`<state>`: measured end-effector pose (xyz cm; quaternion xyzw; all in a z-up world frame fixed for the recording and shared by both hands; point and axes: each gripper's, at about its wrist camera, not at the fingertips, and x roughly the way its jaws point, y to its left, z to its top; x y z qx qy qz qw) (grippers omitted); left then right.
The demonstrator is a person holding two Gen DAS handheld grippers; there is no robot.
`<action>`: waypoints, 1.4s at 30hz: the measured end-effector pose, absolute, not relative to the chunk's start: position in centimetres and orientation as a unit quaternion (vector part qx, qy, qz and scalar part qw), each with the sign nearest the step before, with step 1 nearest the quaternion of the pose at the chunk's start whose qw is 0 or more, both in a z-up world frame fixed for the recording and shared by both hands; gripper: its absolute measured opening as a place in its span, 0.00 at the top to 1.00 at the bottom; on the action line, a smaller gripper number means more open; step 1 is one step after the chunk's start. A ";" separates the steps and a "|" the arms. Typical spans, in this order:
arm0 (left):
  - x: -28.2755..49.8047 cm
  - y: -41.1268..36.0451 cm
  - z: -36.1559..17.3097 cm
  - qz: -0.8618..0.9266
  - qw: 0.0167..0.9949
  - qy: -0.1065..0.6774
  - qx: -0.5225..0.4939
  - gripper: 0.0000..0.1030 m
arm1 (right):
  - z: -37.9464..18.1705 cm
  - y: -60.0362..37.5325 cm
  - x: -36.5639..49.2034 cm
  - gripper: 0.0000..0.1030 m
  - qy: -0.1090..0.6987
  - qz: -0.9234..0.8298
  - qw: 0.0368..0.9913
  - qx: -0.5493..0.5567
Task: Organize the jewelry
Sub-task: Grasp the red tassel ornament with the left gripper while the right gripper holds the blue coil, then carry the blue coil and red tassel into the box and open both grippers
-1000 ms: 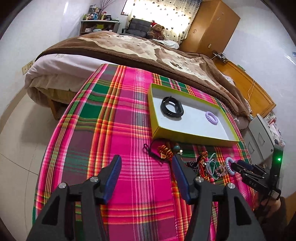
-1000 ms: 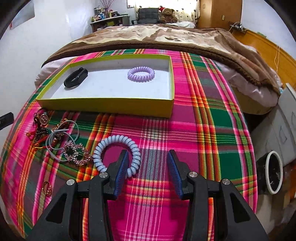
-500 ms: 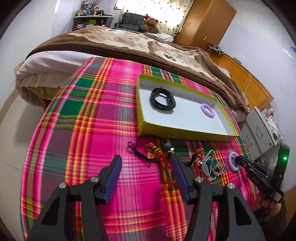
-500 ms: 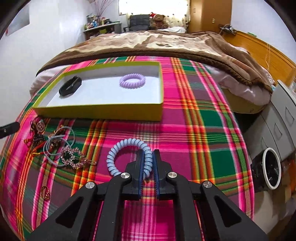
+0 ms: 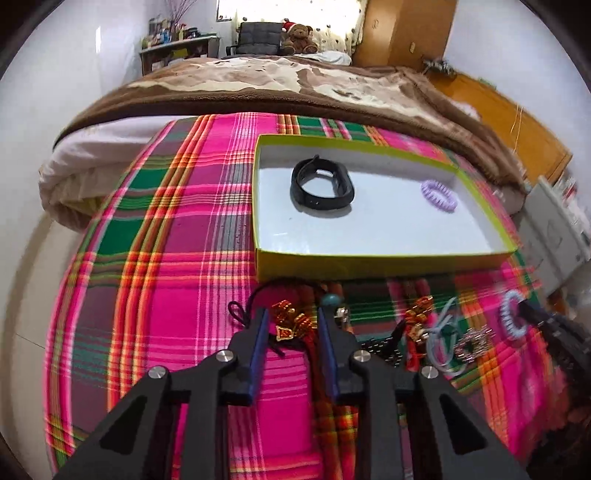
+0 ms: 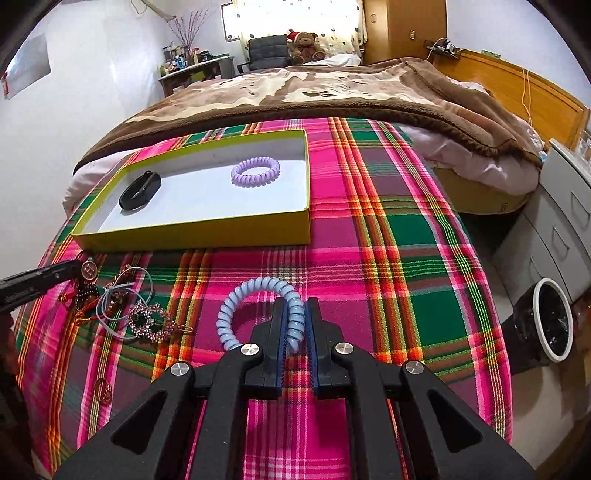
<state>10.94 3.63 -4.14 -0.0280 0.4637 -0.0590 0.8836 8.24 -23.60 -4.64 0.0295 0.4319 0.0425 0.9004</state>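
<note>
My right claw (image 6: 295, 325) pinches the blue coil (image 6: 255, 306) above the plaid cloth (image 6: 388, 258). My left claw (image 5: 291, 332), partly spread, straddles the red-gold charm (image 5: 291, 325). Beyond both, the box (image 5: 369, 264) holds a black band (image 5: 323, 182) and a purple coil (image 5: 439, 190).

1. Bright daylight enters through the curtained window (image 6: 295, 16), blown out white.
2. Soft shadows fall inside the box (image 5: 369, 266).
3. Right of the box, left-view motion blur.
4. Fisheye bending, dark corners.
</note>
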 end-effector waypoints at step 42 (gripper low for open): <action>8.1 6.4 1.9 -0.114 0.905 0.399 -0.089 0.91 | -1.2 -23.5 6.6 0.90 0.397 0.061 0.915 0.047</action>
